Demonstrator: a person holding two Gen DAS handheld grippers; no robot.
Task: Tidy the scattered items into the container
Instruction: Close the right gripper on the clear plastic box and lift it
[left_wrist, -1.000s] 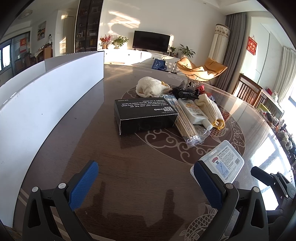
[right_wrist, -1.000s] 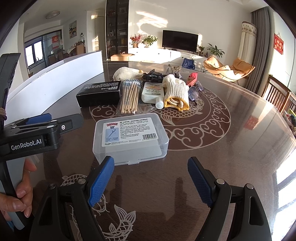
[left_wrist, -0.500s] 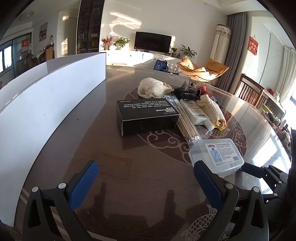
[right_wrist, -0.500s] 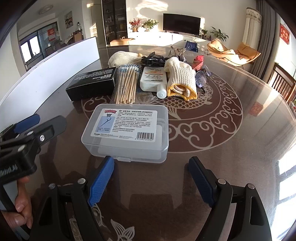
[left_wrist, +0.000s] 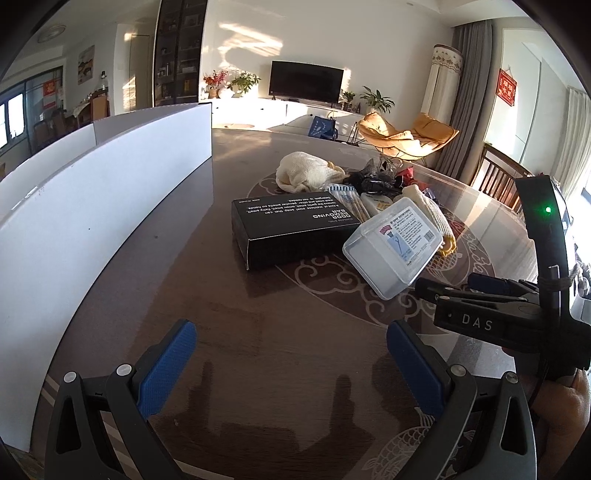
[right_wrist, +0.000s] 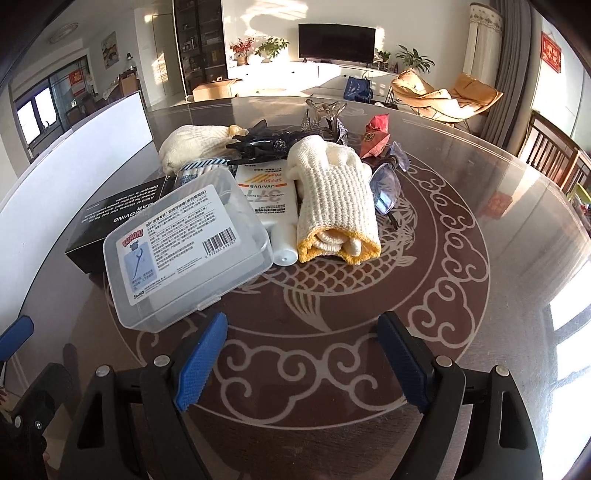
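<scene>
A clear plastic box (right_wrist: 184, 254) with a printed label lies tilted, its far end propped on the black carton (right_wrist: 110, 218) and the swab packet. My right gripper (right_wrist: 303, 358) is open just behind it, and its left finger (right_wrist: 201, 358) is close to the box's near right corner. Nothing sits between its pads. In the left wrist view the same clear plastic box (left_wrist: 393, 245) leans against the black carton (left_wrist: 291, 229), with the right gripper (left_wrist: 454, 291) low beside it. My left gripper (left_wrist: 291, 369) hovers open over bare table. The white container wall (left_wrist: 110, 206) stands at the left.
Behind the box lie a sunscreen tube (right_wrist: 269, 199), a rolled white and yellow cloth (right_wrist: 336, 206), a cream cloth (right_wrist: 195, 144), a black hair clip (right_wrist: 262, 142), glasses (right_wrist: 386, 188) and a red packet (right_wrist: 376, 134). The glass table (right_wrist: 461, 295) curves away at the right.
The right gripper moved forward and left. The clear box slid ahead of it, turned, and tipped up against the black carton. The left gripper stayed put.
</scene>
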